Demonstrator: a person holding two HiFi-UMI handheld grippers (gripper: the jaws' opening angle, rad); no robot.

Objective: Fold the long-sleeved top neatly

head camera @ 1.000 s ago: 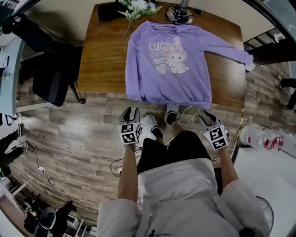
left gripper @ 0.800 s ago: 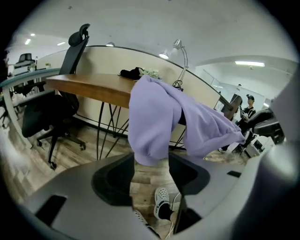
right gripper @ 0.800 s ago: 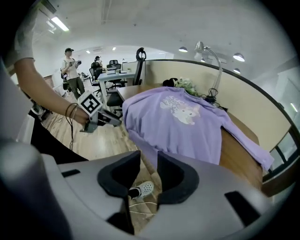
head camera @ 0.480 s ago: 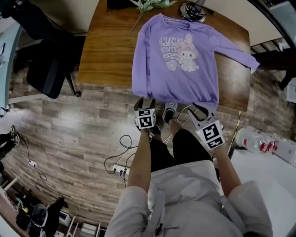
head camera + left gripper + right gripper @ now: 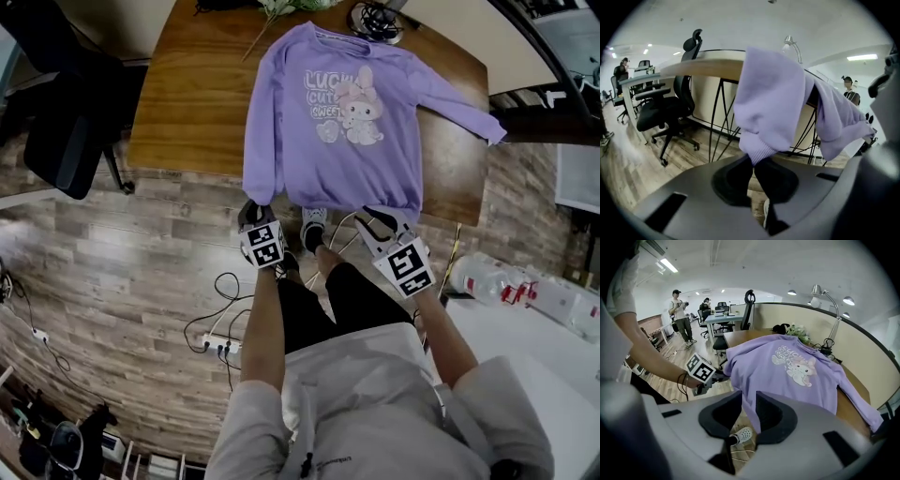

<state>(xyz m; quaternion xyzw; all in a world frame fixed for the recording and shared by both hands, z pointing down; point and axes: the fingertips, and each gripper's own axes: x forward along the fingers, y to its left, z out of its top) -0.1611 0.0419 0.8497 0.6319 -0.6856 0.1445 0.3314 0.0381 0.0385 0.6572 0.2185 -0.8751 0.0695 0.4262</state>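
The wooden table [image 5: 183,112] carried the purple top [image 5: 323,155] spread flat, print up, its near edge overhanging. My left gripper [image 5: 255,210] pinched the left sleeve's cuff [image 5: 757,149]. My right gripper [image 5: 380,218] had jaws just closing around the hem [image 5: 751,397], unclamped. No fold was made yet.

Wood-plank floor [image 5: 141,281] throughout. Brown wooden worktop [image 5: 187,112] top centre of head view, on black wire legs [image 5: 723,117]. Black office chair [image 5: 66,141] upper left. Power strip [image 5: 217,345] with cables on floor, left of centre. Beige partition [image 5: 867,352] behind worktop, desk lamp [image 5: 816,290] upper right, ceiling strip lights [image 5: 669,265] on.
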